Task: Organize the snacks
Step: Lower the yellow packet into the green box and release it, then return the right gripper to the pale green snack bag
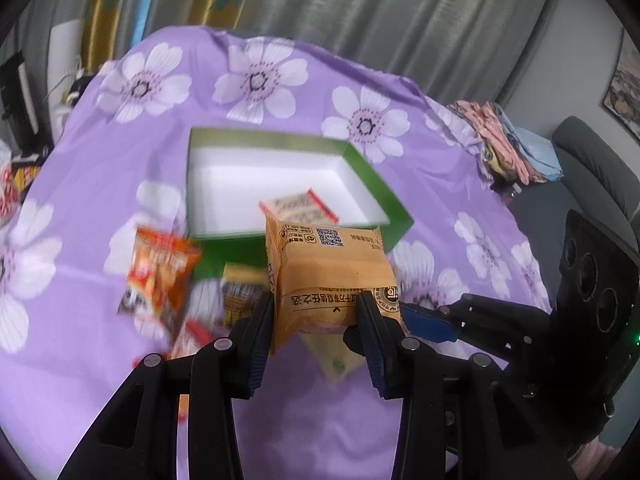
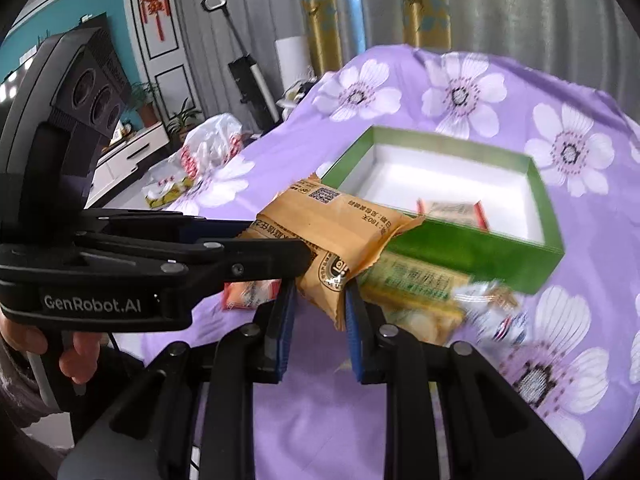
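My left gripper (image 1: 316, 300) is shut on a tan paper snack packet (image 1: 328, 276) with a QR code, held above the purple cloth just in front of the green box (image 1: 384, 192). My right gripper (image 2: 320, 292) is closed on the same packet's (image 2: 340, 236) other end, its fingers (image 2: 356, 320) against the wrapper edge. The left gripper's body (image 2: 160, 264) crosses the right wrist view. The box has a white inside and holds one small red-edged packet (image 1: 300, 206), also seen in the right wrist view (image 2: 452, 210).
Loose snacks lie in front of the box: an orange packet (image 1: 160, 272), a yellow-brown one (image 1: 240, 292), a green-yellow one (image 2: 416, 284) and a white wrapper (image 2: 496, 312). Folded clothes (image 1: 508, 140) lie at the far right. A plastic bag (image 2: 212, 144) sits at the table's left edge.
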The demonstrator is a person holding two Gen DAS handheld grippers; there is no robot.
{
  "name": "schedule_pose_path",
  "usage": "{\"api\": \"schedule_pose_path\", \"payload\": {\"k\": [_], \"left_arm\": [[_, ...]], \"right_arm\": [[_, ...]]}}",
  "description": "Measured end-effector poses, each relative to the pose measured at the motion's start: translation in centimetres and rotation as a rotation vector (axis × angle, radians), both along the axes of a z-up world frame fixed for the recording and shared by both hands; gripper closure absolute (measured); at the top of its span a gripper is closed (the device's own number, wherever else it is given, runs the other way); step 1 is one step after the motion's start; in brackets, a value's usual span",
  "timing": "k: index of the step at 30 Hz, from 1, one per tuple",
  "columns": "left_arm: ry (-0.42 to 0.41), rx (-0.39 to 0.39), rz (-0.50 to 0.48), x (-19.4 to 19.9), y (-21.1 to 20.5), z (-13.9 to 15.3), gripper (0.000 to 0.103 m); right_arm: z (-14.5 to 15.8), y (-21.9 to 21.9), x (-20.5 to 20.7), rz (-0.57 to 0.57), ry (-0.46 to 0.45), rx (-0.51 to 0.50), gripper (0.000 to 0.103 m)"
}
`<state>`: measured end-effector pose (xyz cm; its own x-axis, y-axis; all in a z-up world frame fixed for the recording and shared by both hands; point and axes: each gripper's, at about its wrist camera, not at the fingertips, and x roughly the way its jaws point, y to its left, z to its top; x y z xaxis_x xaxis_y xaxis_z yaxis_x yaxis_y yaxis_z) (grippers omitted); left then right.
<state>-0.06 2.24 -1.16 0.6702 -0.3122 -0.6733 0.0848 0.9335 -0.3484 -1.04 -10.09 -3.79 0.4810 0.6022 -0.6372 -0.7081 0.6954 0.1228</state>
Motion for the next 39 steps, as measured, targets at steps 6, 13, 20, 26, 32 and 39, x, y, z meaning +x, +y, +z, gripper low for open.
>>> {"api": "schedule_pose_path", "payload": {"k": [6, 13, 20, 26, 32, 39], "left_arm": [[-0.018, -0.007, -0.003, 5.1, 0.1, 0.9, 0.062], [0.026, -0.005, 0.029, 9.6, 0.5, -0.7, 0.062], [0.073, -0.005, 0.051, 11.8, 0.9, -2.4, 0.061], [0.06, 0.014, 0.092, 12.2, 1.4, -2.3, 0.018], [0.053, 0.02, 0.116, 10.1, 2.8, -1.7, 0.017], [0.052, 0.001, 0.14, 6.5, 3.7, -1.3, 0.017]], "right_arm": [[1.4, -0.3, 4.8, -0.042, -0.045, 0.002, 0.078], [0.2, 0.5, 10.2, -0.051, -0.009, -0.024, 0.076], [-1.9, 1.7, 12.9, -0.075, 0.033, -0.069, 0.07], [-2.4, 1.0, 13.7, -0.153, 0.031, -0.08, 0.051], [-1.3, -2.2, 12.4, -0.212, 0.027, -0.053, 0.042], [-0.6, -6.0, 9.1, -0.266, 0.035, 0.001, 0.038]]}}
